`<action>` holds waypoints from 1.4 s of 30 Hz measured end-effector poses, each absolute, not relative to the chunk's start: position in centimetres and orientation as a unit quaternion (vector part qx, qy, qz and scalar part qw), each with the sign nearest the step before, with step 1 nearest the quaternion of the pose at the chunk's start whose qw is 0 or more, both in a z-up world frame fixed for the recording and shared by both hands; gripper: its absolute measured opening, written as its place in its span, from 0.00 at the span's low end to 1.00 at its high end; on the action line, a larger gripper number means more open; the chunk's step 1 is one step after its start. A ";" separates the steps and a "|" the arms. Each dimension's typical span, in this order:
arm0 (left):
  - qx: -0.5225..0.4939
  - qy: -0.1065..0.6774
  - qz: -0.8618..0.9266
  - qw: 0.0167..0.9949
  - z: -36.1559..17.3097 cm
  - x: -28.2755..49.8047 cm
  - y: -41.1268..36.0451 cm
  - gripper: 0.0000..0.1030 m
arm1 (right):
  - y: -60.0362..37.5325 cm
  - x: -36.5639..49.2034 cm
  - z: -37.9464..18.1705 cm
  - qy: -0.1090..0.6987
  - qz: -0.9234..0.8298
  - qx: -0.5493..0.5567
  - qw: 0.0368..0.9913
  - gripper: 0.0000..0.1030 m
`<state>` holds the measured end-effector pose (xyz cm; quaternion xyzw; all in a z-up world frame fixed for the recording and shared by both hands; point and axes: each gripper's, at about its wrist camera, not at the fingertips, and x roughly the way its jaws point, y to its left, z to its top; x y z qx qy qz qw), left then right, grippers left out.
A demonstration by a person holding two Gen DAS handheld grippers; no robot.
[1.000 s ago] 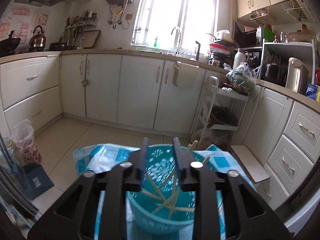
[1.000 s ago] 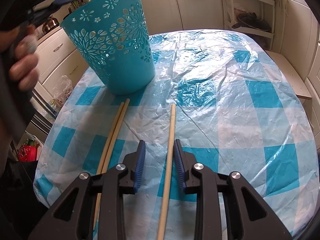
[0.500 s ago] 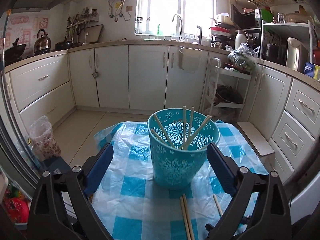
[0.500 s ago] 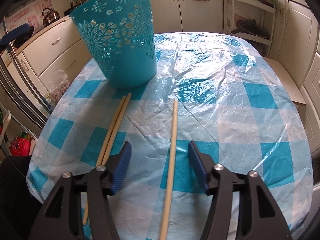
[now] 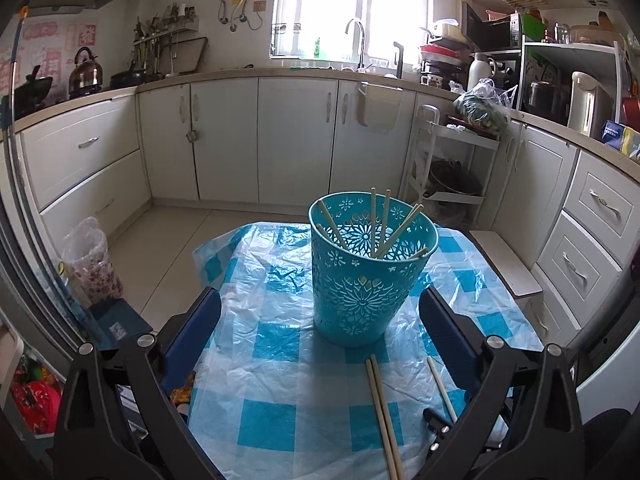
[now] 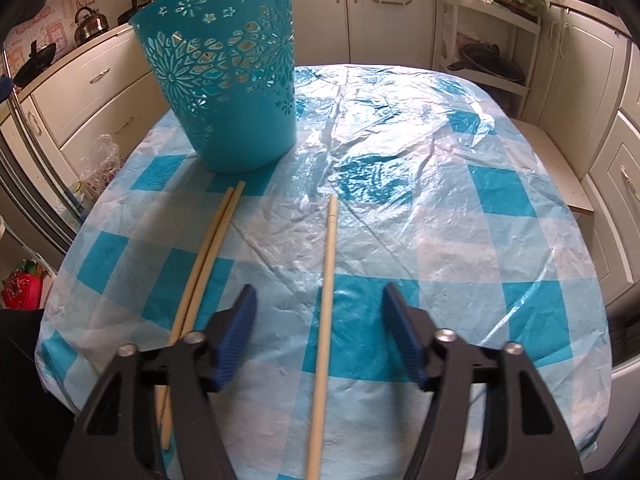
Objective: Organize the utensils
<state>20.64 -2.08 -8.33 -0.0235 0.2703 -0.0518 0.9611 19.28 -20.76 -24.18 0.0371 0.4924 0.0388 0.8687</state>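
Observation:
A teal cut-out basket (image 5: 370, 276) stands on the checked table and holds several wooden chopsticks (image 5: 374, 222). It also shows in the right wrist view (image 6: 228, 68). A pair of chopsticks (image 6: 208, 252) and a single chopstick (image 6: 326, 296) lie on the cloth in front of it; they also show in the left wrist view, the pair (image 5: 382, 412) and the single one (image 5: 442, 388). My left gripper (image 5: 320, 320) is wide open and empty, held back from the basket. My right gripper (image 6: 320, 322) is open, its jaws either side of the single chopstick.
The table wears a blue and white checked plastic cloth (image 6: 400, 168). White kitchen cabinets (image 5: 296, 140) run behind, a wheeled rack (image 5: 452, 168) stands at the right, and a plastic bag (image 5: 90, 264) sits on the floor at the left.
My left gripper has opened wide and drawn back and up from over the basket. My right gripper has opened around the single chopstick, which still lies on the cloth.

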 end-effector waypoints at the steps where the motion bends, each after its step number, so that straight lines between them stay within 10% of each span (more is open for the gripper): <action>1: -0.024 0.273 -0.053 0.960 -8.4 20.7 -2.0 0.93 | -20.7 19.3 -24.2 0.492 0.037 0.035 0.869 0.45; 7: -0.029 0.294 -0.056 0.954 -9.6 20.1 -1.6 0.93 | -21.1 19.3 -24.2 0.492 0.035 0.031 0.869 0.06; 12: -0.037 0.309 -0.052 0.949 -10.8 19.6 -0.6 0.93 | -21.8 19.6 -24.2 0.498 0.039 0.057 0.864 0.06; 16: -0.042 0.314 -0.050 0.947 -11.2 19.5 0.2 0.93 | -21.1 21.0 -24.3 0.499 0.039 0.051 0.864 0.36; 18: -0.045 0.313 -0.048 0.947 -11.2 19.5 0.6 0.93 | -20.7 21.9 -24.4 0.500 0.040 0.041 0.864 0.37; 22: -0.050 0.313 -0.045 0.947 -11.3 19.7 1.1 0.93 | -20.5 23.1 -24.6 0.504 0.032 0.017 0.863 0.06; 42: -0.064 0.349 -0.055 0.933 -16.0 20.9 1.2 0.93 | -22.0 28.3 -5.9 0.233 0.116 0.213 0.942 0.06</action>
